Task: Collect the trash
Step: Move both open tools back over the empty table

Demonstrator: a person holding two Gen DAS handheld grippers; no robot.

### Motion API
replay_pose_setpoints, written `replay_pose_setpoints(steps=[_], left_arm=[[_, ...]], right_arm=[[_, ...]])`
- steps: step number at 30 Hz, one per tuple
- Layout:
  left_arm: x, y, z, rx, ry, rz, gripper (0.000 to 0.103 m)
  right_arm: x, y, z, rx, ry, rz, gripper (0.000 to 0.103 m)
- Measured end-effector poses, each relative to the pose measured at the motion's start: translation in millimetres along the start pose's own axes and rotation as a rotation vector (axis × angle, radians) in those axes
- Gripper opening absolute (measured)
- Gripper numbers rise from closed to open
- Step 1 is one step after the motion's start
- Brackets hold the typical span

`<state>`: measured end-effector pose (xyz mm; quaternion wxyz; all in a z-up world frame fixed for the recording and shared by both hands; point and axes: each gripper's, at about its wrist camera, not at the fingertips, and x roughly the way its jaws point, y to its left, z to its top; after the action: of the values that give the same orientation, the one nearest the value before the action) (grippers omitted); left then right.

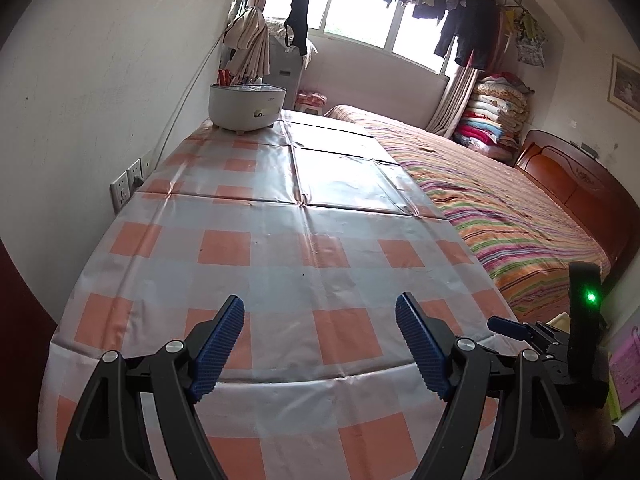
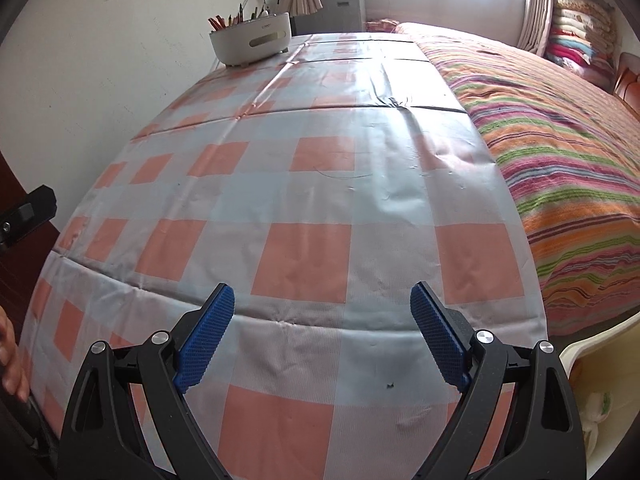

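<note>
Checked tablecloth (image 1: 280, 248), orange and pale grey squares, covers the long table in the left wrist view, creased along its fold lines. Left gripper (image 1: 320, 312) hangs above the near edge, its 2 blue pads spread wide with nothing between them. At the far left corner a white round container (image 1: 246, 106) stands on the cloth, against the white wall. Wall sockets (image 1: 128, 184) sit just off the table's left side. Along the right edge runs a bed with a striped blanket (image 1: 500, 208) and a wooden headboard (image 1: 576, 180). Clothes hang on a rail before the window (image 1: 360, 12), and folded quilts (image 1: 496, 116) are stacked in the corner. Part of the right gripper (image 1: 508, 326) shows at the lower right, its tracker lit green.

Right wrist view: the right gripper stands with its jaws wide and empty over the same cloth's near edge. The white container holds upright sticks. No trash can be made out on the cloth. At the lower right a pale bin rim (image 2: 592, 344) shows, with something white inside, too cut off to name. A hand (image 2: 10, 360) is at the left edge.
</note>
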<state>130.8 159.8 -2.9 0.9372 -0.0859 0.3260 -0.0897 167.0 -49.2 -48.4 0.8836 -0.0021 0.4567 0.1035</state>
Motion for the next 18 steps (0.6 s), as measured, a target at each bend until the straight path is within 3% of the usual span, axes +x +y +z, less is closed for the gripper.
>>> replay_pose_setpoints(steps=[6, 13, 18], left_arm=[[4.3, 9.2, 1.7, -0.031, 0.02, -0.007, 0.076], [11.0, 7.4, 4.7, -0.054, 0.053, 0.022, 0.076], [21.3, -20.8, -0.5, -0.066, 0.107, -0.089, 0.076]], right_arm=[[-9.2, -0.4, -1.2, 0.006, -0.004, -0.009, 0.088], [-51.0, -9.9, -2.6, 0.006, -0.086, -0.012, 0.088], [-88.6, -34.1, -19.7, 0.023, -0.152, -0.055, 0.088]])
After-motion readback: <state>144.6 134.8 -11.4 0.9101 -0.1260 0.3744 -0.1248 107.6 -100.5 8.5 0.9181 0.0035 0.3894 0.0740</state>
